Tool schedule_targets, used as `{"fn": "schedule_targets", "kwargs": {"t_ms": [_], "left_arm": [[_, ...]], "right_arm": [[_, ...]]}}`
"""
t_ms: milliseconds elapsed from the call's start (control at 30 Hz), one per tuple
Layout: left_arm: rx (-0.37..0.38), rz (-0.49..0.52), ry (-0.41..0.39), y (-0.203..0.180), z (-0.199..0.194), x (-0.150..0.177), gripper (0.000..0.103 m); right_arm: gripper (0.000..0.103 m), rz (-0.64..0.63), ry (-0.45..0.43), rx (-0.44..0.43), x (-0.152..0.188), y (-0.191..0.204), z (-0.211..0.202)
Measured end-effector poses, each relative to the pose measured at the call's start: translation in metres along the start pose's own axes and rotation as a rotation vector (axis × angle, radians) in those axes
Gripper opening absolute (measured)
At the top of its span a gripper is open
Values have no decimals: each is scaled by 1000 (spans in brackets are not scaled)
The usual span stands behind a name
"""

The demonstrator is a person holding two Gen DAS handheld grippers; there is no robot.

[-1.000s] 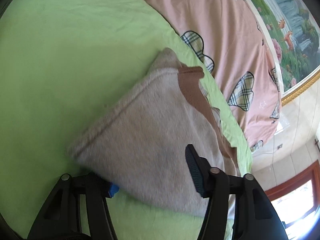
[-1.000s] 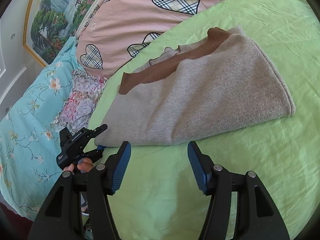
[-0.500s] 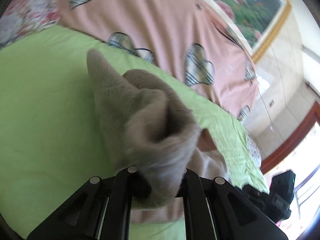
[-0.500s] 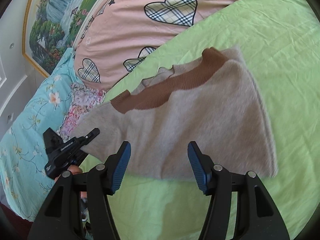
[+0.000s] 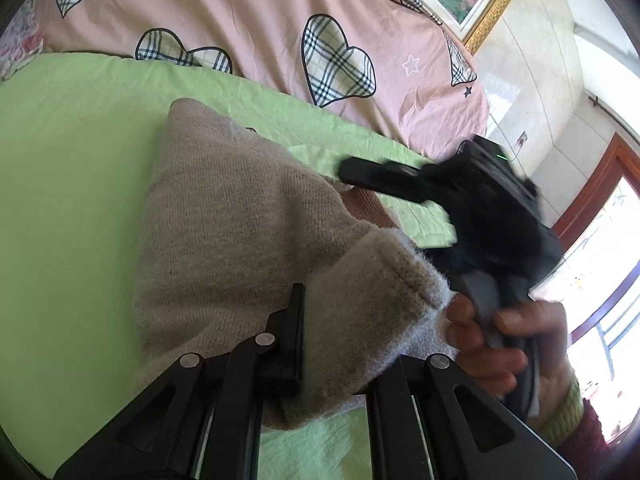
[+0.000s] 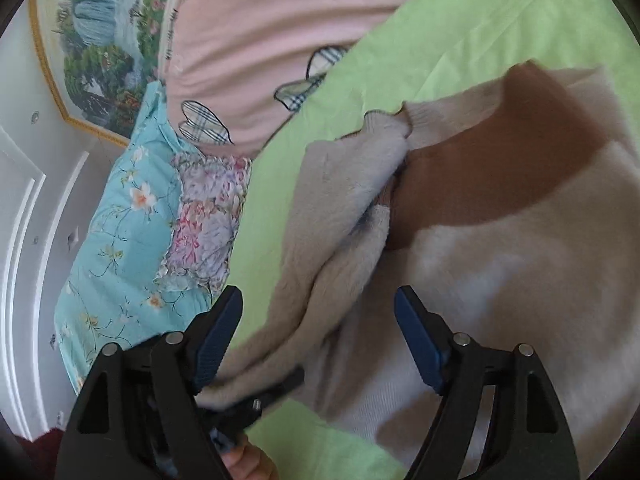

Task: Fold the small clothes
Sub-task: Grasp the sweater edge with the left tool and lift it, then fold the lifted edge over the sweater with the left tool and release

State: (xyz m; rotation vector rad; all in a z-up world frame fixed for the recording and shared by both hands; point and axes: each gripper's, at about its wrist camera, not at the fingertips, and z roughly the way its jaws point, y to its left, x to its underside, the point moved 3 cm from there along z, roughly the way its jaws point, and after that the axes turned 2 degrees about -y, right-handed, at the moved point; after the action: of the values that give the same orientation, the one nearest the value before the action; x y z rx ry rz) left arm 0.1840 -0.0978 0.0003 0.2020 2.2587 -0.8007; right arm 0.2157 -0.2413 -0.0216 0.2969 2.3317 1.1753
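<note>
item: beige knit sweater (image 5: 224, 216), small, with brown ribbed neckband (image 6: 492, 184). lies on the green bed sheet (image 5: 68, 184), partly folded; one edge raised off the sheet and doubled toward the body.

left claw (image 5: 340, 344): pinched on a thick bunch of the sweater's edge, the fleecy inner face turned outward at the grip. seen from the right wrist view low at left (image 6: 256, 396), with the lifted flap (image 6: 340, 240) trailing up from it toward the neckband.

right claw (image 6: 316, 340): spread wide, holding nothing; hangs just above the sweater body, blue pads (image 6: 416, 340) to either side of the cloth beneath. in the left wrist view appears as a dark blurred tool (image 5: 460, 200) gripped by the right hand (image 5: 504, 344), just beside the held bunch and pointing across the sweater toward the pink heart-print quilt (image 5: 260, 12).

governing relation: held edge on the left side of the garment, neckband ahead and to the right of it; long axis of the lifted flap runs from the left claw diagonally toward the neckband. body of the sweater lies directly under and ahead of the right claw. left claw nearer to the free edge, right claw nearer to the flat body.

judged step: side fold in progress, flap not yet laid flat. next move likely calls for carrying the pinched edge across the body toward the right, with the open claw placed to pin or smooth.

surroundings: turquoise floral bedding (image 6: 120, 240) beyond the sheet's edge; framed landscape painting (image 6: 104, 48) on the wall.
</note>
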Motion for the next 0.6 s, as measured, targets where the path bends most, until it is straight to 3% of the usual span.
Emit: {"fn": "schedule_targets", "kwargs": {"t_ms": [67,133,167,200,267,467,600], "left_arm": [[-2,2,2,1,-1,-1,7],[-7,12,3,3,-7,2,7],[-22,25,1,2,-7,2,7],[-33,33,-1,2,-11,4,7],[-35,46,0,-1,-11,1,7],[44,130,-10,-44,-9,-2,7],[95,182,31,-78,17,12,7]], "right_arm": [[79,54,62,-52,-11,-4,28],[73,52,73,-27,-20,-3,50],[46,33,70,-20,-24,0,56],[32,24,64,-18,-30,3,62],[18,-1,43,-22,-40,11,61],[17,-213,-71,45,-45,49,3],[17,-235,-139,139,-47,26,-49]]}}
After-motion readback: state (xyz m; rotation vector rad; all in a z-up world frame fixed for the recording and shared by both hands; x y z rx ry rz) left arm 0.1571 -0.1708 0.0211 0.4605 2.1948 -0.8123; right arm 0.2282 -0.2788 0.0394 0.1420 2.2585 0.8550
